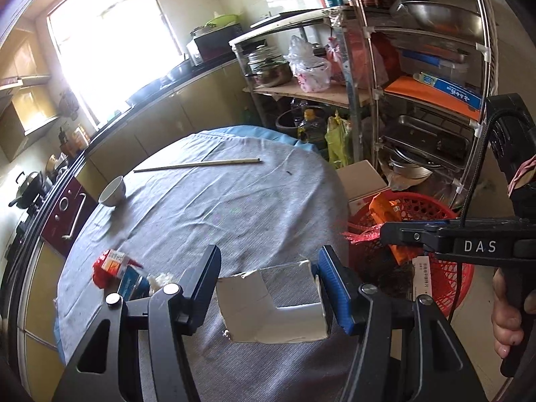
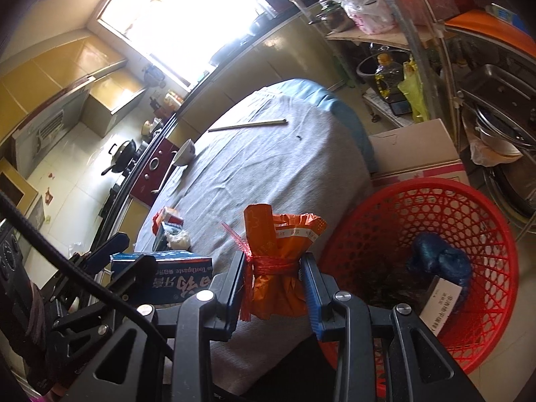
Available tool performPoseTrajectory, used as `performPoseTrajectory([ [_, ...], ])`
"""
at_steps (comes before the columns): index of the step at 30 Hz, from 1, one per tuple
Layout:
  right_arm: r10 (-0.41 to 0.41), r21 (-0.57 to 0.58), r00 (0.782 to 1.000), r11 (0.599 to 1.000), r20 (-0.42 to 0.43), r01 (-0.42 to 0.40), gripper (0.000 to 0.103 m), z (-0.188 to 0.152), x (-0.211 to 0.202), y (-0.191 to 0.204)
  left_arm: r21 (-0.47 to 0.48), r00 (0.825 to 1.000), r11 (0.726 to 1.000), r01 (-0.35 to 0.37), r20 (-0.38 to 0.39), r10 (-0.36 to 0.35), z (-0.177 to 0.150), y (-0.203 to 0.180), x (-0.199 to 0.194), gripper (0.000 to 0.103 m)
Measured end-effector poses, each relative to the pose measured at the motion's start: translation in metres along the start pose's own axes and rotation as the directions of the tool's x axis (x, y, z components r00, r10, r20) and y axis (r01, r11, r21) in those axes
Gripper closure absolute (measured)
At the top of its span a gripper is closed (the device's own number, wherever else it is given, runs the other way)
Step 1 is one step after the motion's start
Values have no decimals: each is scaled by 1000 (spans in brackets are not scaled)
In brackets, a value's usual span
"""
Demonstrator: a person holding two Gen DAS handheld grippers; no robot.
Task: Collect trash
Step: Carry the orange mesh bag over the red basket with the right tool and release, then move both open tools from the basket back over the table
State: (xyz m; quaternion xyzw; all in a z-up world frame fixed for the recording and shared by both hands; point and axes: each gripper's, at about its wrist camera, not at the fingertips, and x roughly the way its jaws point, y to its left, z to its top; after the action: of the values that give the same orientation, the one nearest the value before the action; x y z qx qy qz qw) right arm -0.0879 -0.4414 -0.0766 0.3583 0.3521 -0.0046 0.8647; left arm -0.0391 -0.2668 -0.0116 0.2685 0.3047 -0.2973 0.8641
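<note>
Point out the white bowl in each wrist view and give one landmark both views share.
Left wrist view: the white bowl stands at the table's left edge, left of centre, below the chopsticks.
Right wrist view: the bowl sits at the table's left edge, upper middle.
Shared landmark: the red basket beside the table.
</note>
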Motion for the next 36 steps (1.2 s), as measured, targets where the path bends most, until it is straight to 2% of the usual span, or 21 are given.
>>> performPoseTrajectory([
  [7,-18,44,1000,999,22,17,68,2,-11,-22,31,1000,999,24,4,-24,9,-18,3,41],
  [18,-68,154,997,986,36,62,68,4,-20,-79,55,990,989,138,9,-139,28,-53,20,41],
  [21,-83,197,996,977,24,76,68,5,-21,-96,51,980,979,198,-3,-198,32,-63,28,40],
  [25,-87,260,996,962,-5,86,67,6,-19,-115,32,957,957,290,-36,-289,33,-74,40,39],
  [26,-88,271,996,959,-5,86,59,6,-20,-118,26,954,954,299,-46,-298,32,-76,42,37],
  [28,-92,275,996,958,14,85,45,5,-23,-120,20,952,953,303,-53,-301,30,-75,44,36],
  [32,-95,255,994,964,49,80,45,6,-29,-115,7,960,961,277,-43,-277,23,-64,38,36],
  [36,-85,227,994,972,70,67,45,8,-31,-103,-2,982,983,185,-32,-185,13,-45,27,35],
])
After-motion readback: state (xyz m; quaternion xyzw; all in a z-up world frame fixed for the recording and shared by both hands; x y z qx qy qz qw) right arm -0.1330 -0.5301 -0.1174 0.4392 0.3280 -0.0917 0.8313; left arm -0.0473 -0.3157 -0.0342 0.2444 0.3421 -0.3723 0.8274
